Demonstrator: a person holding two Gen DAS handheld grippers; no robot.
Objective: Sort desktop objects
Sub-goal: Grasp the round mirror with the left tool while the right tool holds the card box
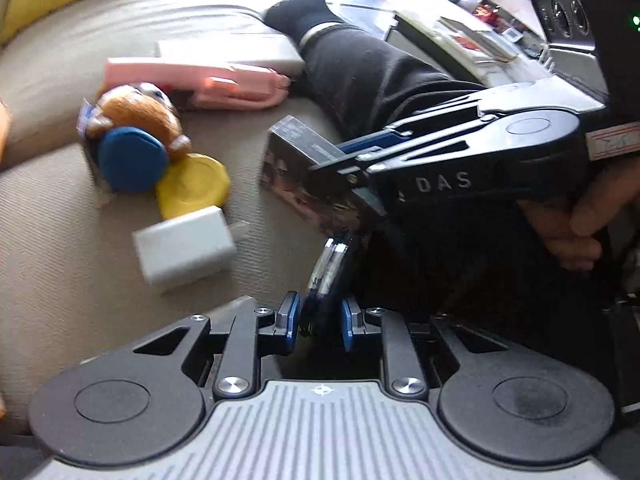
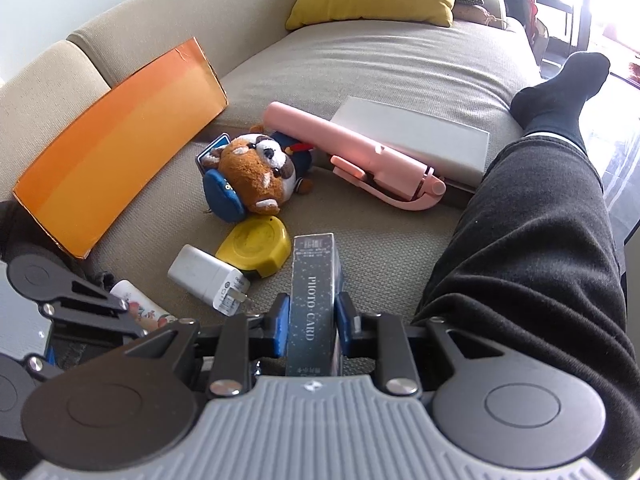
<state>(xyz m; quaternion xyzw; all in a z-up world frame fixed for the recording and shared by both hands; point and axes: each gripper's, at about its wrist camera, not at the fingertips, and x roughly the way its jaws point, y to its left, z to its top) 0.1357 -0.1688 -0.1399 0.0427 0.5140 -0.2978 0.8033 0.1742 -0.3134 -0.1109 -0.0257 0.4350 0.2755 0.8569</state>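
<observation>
Both tools are busy with one job: the right tool [image 2: 309, 326] holds the dark "PHOTO CARD" box [image 2: 314, 280] narrow between its blue pads, box upright and pointing to twelve o'clock in the right wrist view, while the left tool [image 1: 319, 320] has its jaws drawn in close around a thin stack of cards [image 1: 330, 272] that hangs from the box's lower end. Whether the left pads truly press on the cards I cannot tell; they stand just beside them. My reading is that the step in hand is drawing the cards from the box, or feeding them in, as part of the sorting. Next the left tool would need a firm nip and a straight pull along the box's length, with the right holding steady. On the sofa [image 2: 360, 60], at ten to eleven o'clock from the box, lie a white charger [image 2: 208, 276], a yellow disc [image 2: 256, 246], a plush toy [image 2: 256, 176] and a pink selfie stick [image 2: 360, 160], all untouched
</observation>
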